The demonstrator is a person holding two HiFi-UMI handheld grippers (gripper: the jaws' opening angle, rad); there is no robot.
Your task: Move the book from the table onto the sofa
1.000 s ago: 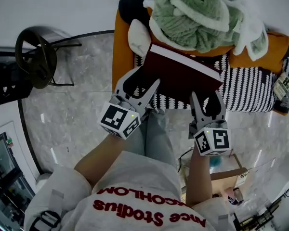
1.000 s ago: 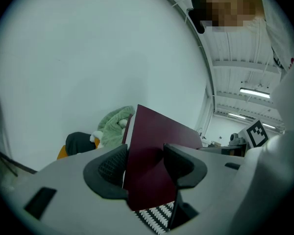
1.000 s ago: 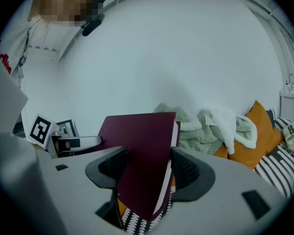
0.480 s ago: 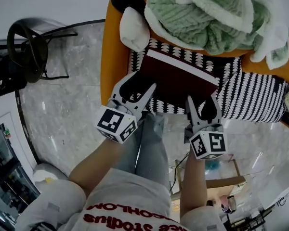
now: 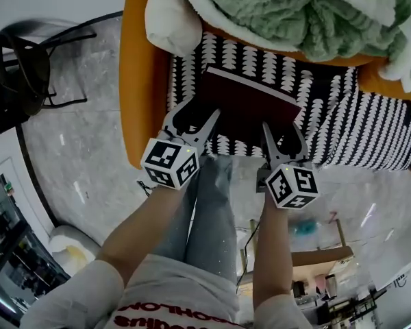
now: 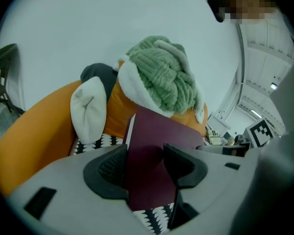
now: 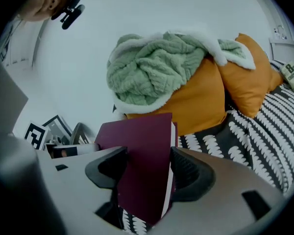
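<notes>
A dark maroon book (image 5: 250, 107) hangs low over the sofa's black-and-white patterned seat (image 5: 356, 129), and both grippers hold it by its near edge. My left gripper (image 5: 194, 120) is shut on the book's left corner, its black pads (image 6: 112, 168) pressed against the cover (image 6: 149, 146). My right gripper (image 5: 282, 138) is shut on the right corner, with the white page edge (image 7: 170, 151) against one pad. The frames do not show whether the book touches the seat. The sofa (image 5: 140, 81) is orange.
A green knitted blanket (image 5: 308, 12) is piled on the sofa's back cushions, with a white cushion (image 5: 171, 22) at the left end and orange pillows (image 7: 245, 77) to the right. A black chair (image 5: 17, 67) stands on the marble floor at the left. A cardboard box (image 5: 315, 259) sits by the person's legs.
Both grippers have come down together with the book, from level with the blanket to low over the patterned seat. The grip on the book looks unchanged.
</notes>
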